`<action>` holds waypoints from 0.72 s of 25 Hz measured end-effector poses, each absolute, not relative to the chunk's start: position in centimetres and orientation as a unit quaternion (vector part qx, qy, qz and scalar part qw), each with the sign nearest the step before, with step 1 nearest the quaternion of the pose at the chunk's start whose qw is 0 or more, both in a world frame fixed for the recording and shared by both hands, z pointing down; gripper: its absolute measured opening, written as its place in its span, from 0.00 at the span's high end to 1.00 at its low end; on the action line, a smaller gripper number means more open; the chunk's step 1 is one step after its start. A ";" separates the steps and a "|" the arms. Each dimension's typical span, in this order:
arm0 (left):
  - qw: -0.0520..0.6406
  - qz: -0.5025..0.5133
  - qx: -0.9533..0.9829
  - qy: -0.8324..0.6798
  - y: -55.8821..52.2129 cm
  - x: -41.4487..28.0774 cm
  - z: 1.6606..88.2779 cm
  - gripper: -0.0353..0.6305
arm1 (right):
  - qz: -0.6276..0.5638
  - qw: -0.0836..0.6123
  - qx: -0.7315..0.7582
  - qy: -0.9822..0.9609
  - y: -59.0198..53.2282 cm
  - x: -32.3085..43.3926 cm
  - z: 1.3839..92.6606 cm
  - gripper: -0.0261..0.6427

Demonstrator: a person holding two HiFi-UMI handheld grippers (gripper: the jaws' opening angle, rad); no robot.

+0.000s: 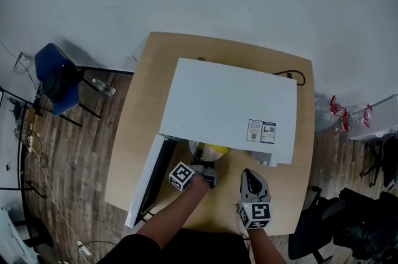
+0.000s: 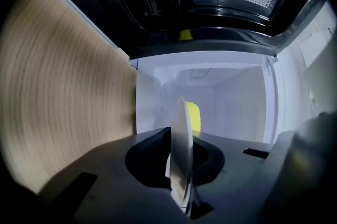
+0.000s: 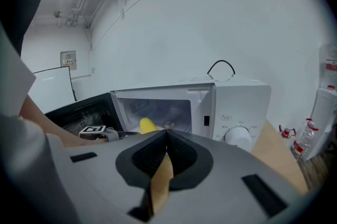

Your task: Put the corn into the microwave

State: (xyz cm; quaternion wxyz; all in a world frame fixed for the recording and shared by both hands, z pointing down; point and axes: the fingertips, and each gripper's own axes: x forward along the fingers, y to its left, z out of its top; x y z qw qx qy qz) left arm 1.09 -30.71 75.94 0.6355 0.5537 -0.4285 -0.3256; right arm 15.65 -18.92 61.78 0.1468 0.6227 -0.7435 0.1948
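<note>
Head view: one white microwave [image 1: 224, 107] stood on one wooden table [image 1: 140, 132], its single door [image 1: 149, 179] hanging open toward 7 o'clock. Two grippers worked at the table's 6 o'clock edge. The left gripper [image 1: 201, 164] was clenched on the rim of one white plate [image 2: 180, 154], seen edge-on between its jaws. One yellow corn [image 1: 216, 148] lay on that plate, at 6 o'clock of the microwave's body, and appeared to sit just inside the open cavity. The right gripper [image 1: 250, 176] hung at 5 o'clock of the oven, apart from it, with jaws pressed together on nothing. Two labels [image 1: 262, 131] sat side by side on the oven's top; their print was too small to read. One dial [image 3: 238, 136] showed on the control panel, its caption likewise illegible. One black cable [image 1: 292, 74] looped at the oven's 1 o'clock corner, and one blue chair [image 1: 56, 79] stood at 9 o'clock of the table.
</note>
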 end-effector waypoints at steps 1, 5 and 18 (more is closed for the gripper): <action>0.636 -0.328 0.551 -0.430 -30.8 1.2 76.0 0.92 | 0.196 0.148 0.622 -0.743 -18.7 15.7 61.9 0.87; 0.636 -0.328 0.545 -0.437 -31.3 1.1 76.5 0.92 | 0.202 0.148 0.620 -0.744 -18.0 15.8 62.4 0.87; 0.636 -0.348 0.552 -0.412 -31.5 1.3 76.7 0.91 | 0.213 0.144 0.622 -0.740 -17.2 16.8 62.6 0.87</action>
